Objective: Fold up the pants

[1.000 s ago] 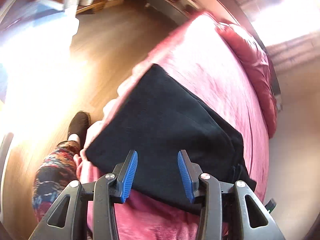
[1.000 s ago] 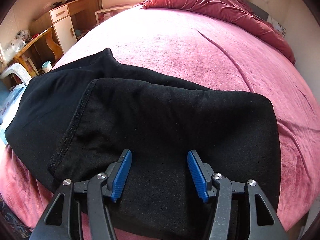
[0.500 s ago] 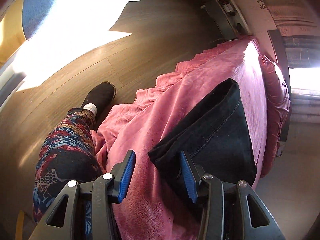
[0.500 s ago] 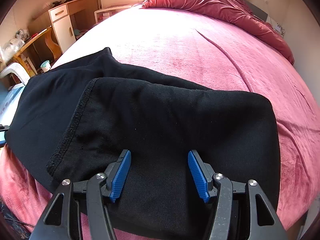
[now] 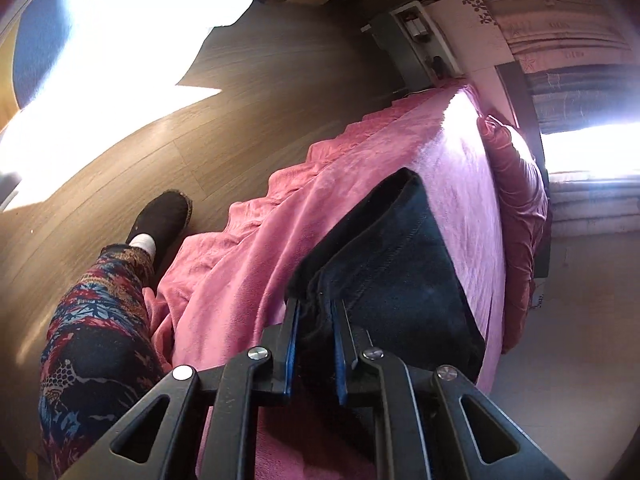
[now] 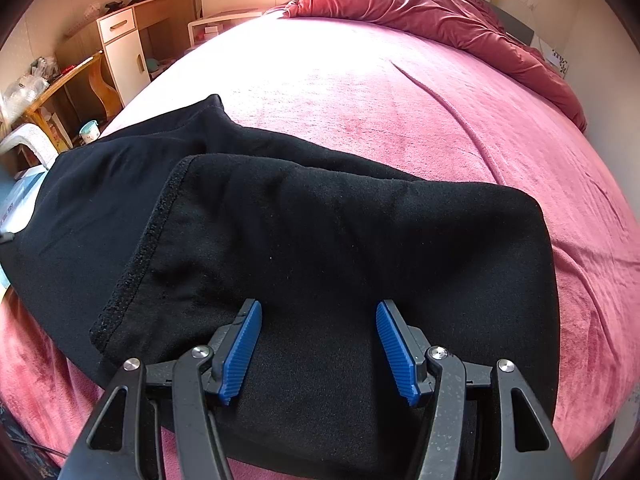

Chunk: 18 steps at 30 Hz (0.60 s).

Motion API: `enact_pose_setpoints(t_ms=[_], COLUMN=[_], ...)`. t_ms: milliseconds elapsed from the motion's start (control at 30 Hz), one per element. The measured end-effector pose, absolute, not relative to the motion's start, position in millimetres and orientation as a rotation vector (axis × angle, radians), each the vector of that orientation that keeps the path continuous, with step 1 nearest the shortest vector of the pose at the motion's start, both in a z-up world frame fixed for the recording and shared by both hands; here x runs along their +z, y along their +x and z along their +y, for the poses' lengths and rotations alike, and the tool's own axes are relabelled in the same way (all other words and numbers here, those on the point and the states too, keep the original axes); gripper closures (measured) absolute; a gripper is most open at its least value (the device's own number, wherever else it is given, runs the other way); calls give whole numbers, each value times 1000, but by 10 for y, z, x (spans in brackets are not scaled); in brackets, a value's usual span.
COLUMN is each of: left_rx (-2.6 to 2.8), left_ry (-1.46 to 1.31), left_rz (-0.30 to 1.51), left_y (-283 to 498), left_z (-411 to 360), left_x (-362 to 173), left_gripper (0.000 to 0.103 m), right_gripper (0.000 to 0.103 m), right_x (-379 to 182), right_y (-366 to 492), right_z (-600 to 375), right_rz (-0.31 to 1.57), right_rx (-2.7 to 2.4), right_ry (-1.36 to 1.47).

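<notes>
Nearest in the left wrist view, the left gripper (image 5: 314, 316) has its blue ribbed pads pinched on a corner of the black pants (image 5: 384, 272), where the cloth bunches into a thick stitched seam; its jaws have just been closing, and the fabric sits squeezed between them — a grip taken, it seems, to lift this end for the next fold; the corner lies right at the bed's edge, likely because that is where a standing person can reach it. Beside the gripper, the person's leg (image 5: 96, 320) in busy floral trousers and a dark slipper (image 5: 162, 216) stand on a wood-plank floor (image 5: 240, 92) with a hard patch of sun. In the right wrist view, the right gripper (image 6: 318, 348) hangs over the pants (image 6: 320, 248) with jaws apart and nothing between the pads; it seems to be waiting, or keeping the stack in place, though I cannot tell whether it touches the cloth. The pants are already doubled: an upper layer, matte and faintly fleecy, ends in a nubby overlocked hem (image 6: 144, 240) on the left, with a lower layer spreading out past it towards the left gripper's side; the shape is a broad, soft rectangle with rounded corners. Under it lies the plush pink blanket (image 6: 400, 100), velvety and gently creased, hanging in ripples over the bed's side. Further off, a crumpled red quilt (image 6: 440, 16) is heaped along the far edge; beyond it, to the left, stands a wooden desk (image 6: 132, 36) with a white drawer.
</notes>
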<state>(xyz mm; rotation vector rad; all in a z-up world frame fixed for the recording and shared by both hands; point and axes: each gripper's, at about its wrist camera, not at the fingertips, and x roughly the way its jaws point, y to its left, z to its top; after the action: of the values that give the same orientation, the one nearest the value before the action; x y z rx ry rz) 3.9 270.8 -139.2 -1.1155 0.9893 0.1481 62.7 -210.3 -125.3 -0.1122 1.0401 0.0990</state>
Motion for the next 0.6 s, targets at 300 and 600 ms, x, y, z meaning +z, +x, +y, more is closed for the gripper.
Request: enact_pose_setpoints(t_ms=[300, 600], left_rx=[-379, -676], left_ry=[-810, -522], left_rz=[800, 880], left_y=[390, 543], left_z=[1683, 404], left_x=[-179, 11], left_gripper=[89, 89], right_gripper=[42, 27], right_x=[-1014, -486], right_y=[711, 929], right_z=[-2370, -2340], right_rz=[1039, 994], right_rx=[153, 627], right_ry=[7, 408])
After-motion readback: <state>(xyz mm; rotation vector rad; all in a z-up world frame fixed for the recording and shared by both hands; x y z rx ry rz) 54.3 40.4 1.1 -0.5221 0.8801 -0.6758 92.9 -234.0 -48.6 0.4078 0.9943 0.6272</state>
